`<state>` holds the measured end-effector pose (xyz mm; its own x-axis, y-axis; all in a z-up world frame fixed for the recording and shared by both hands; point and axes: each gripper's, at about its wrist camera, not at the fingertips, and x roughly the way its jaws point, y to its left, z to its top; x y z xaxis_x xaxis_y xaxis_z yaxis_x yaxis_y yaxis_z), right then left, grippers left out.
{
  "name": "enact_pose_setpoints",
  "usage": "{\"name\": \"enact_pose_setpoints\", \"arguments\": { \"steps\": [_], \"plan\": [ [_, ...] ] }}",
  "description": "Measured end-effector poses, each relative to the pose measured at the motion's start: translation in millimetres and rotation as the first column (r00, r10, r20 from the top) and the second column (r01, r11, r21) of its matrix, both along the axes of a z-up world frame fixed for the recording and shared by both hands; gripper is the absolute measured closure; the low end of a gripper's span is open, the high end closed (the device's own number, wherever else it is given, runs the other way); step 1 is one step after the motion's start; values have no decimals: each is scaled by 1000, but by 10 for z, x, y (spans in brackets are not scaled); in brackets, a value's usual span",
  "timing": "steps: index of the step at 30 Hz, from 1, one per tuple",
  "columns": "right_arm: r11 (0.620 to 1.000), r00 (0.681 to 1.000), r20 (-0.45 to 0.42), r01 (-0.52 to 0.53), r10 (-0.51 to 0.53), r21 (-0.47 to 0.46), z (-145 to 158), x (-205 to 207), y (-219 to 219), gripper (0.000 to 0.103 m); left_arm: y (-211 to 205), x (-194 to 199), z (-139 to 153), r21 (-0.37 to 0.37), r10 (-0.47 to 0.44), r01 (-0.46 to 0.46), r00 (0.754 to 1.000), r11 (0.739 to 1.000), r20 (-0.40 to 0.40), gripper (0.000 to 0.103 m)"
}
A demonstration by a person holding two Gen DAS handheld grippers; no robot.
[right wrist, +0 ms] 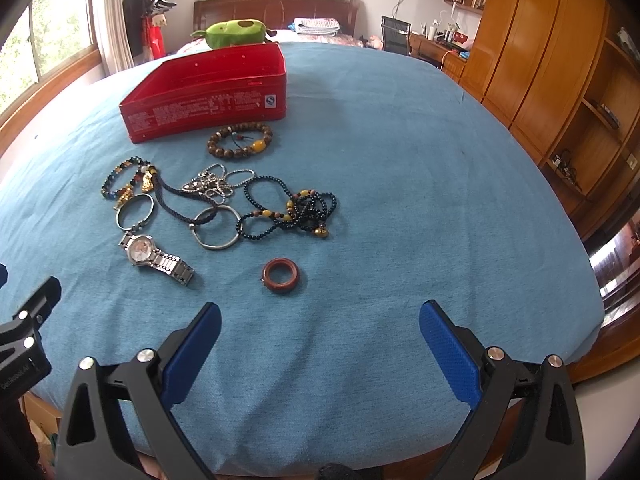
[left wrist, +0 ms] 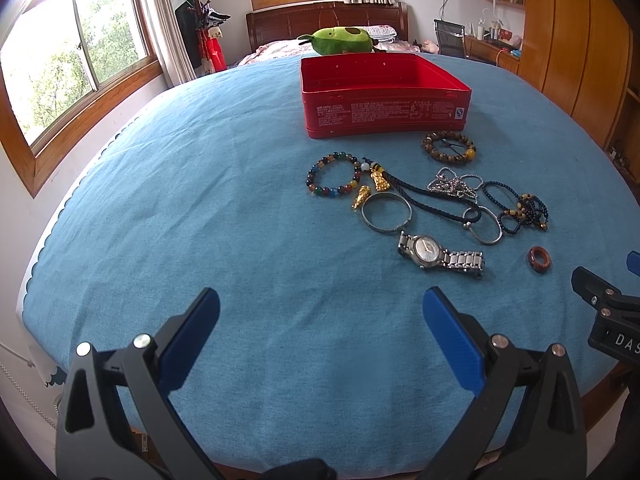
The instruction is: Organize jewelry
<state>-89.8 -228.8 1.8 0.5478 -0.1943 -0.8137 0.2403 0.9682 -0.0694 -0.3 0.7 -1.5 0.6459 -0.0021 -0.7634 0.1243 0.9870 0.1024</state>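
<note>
We see a red tin box [left wrist: 384,96] on the blue cloth [left wrist: 200,220] that covers the worktop. Its front wall has rows of tiny white print, too small for us to read, and a little white square mark at the right end. On the black body of the other tool at the right edge of the left view we can read "DAS" — the rest is cut off. In the right view, a label on the tool at the left edge is too blurry for us to read.

Our left tool [left wrist: 320,332] is spread wide with its blue pads [left wrist: 192,340] far apart. It holds nothing and hangs over bare cloth. Our right tool [right wrist: 320,344] is spread wide too and holds nothing.

The jewelry lies in a bunch in front of the box, outside it. A brown bead bracelet [right wrist: 240,142] sits just beside the box wall. Nearer to us are a colorful bead bracelet [left wrist: 334,180], a silver bangle [left wrist: 386,213], a tangled silver chain [right wrist: 216,182] and dark bead strings [right wrist: 296,210]. The silver watch [right wrist: 154,258] and the red-brown ring [right wrist: 281,276] lie closest — the ring is near the right tool's left pad.
</note>
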Motion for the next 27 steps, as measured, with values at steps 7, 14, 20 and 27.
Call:
{"name": "enact_pose_setpoints", "arguments": {
  "steps": [7,14,20,27],
  "plan": [
    [1000,1000,1,2,-2,3,-13,12,-1,4,4,32,-26,-1,-1,1,1000,1000,-9,3],
    [1000,1000,18,-15,15,10,1,49,-7,4,11,58,8,-41,-35,35,999,999,8,3],
    [995,997,48,-66,62,77,75,196,-143,4,212,279,-38,-202,-86,65,991,977,-100,3],
    [952,986,55,-168,159,257,110,518,-286,4,333,666,0,-238,-85,49,986,970,-144,6]
  ]
}}
